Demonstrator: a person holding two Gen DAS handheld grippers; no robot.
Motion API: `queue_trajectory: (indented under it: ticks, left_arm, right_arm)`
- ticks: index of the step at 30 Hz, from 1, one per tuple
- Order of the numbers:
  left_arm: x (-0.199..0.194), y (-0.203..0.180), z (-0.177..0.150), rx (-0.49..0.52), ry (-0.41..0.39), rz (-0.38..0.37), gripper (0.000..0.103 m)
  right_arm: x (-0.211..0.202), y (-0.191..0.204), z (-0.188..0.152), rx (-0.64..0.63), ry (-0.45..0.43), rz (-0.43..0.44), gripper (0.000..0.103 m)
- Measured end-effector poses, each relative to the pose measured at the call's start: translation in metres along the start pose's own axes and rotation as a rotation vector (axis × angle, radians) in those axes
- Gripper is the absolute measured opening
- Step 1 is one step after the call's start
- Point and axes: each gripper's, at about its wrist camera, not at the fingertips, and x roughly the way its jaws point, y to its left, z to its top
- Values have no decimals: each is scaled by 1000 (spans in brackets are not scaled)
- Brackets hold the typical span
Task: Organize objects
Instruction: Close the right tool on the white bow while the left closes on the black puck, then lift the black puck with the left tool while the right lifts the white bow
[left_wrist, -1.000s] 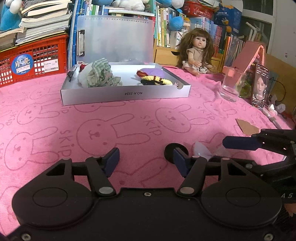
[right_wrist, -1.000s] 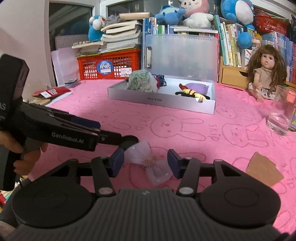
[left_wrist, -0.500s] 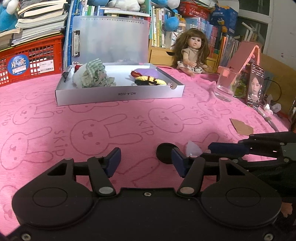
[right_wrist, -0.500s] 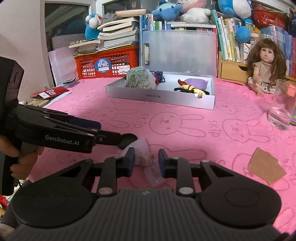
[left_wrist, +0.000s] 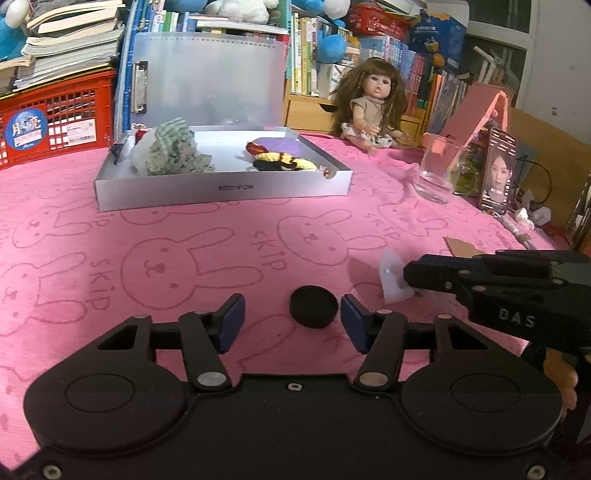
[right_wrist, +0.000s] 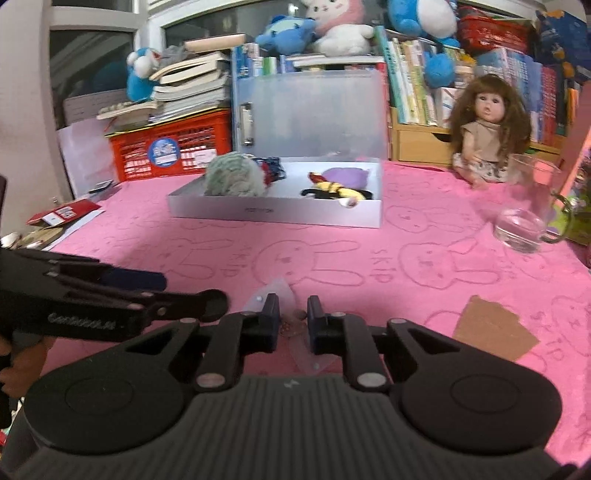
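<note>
we aim both claws down-forward over the pink cloth (left_wrist: 184, 236) | right gripper (right_wrist: 291, 314) just closed, clamps sheer bow (right_wrist: 275, 295) | left gripper (left_wrist: 291, 325) narrowing, apart around black disc (left_wrist: 314, 307)

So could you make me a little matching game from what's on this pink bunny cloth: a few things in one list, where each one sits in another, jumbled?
Things:
1. black round disc
2. translucent bow
3. green checked cloth bundle
4. doll

Places:
A. sitting at the far edge of the pink cloth, before the books
B. pinched in the right gripper
C. inside the grey box
D. lying between the open fingers of the left gripper

Pairs: 1-D, 2-B, 3-C, 4-A
</note>
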Motion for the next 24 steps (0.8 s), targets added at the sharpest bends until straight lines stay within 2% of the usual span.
queue_trajectory:
  ticks: [7, 8, 11, 24]
  left_arm:
    - [9, -11, 0, 23, 0, -5, 47]
    - [10, -13, 0, 26, 0, -4, 45]
    - [13, -18, 0, 37, 0, 9, 30]
    - [8, -19, 1, 35, -11, 18, 30]
  right_arm:
    - [3, -4, -3, 0, 5, -40, 19]
    - [3, -5, -4, -1, 6, -39, 19]
    - [3, -6, -3, 3, 3, -42, 19]
    - [3, -6, -3, 8, 4, -36, 19]
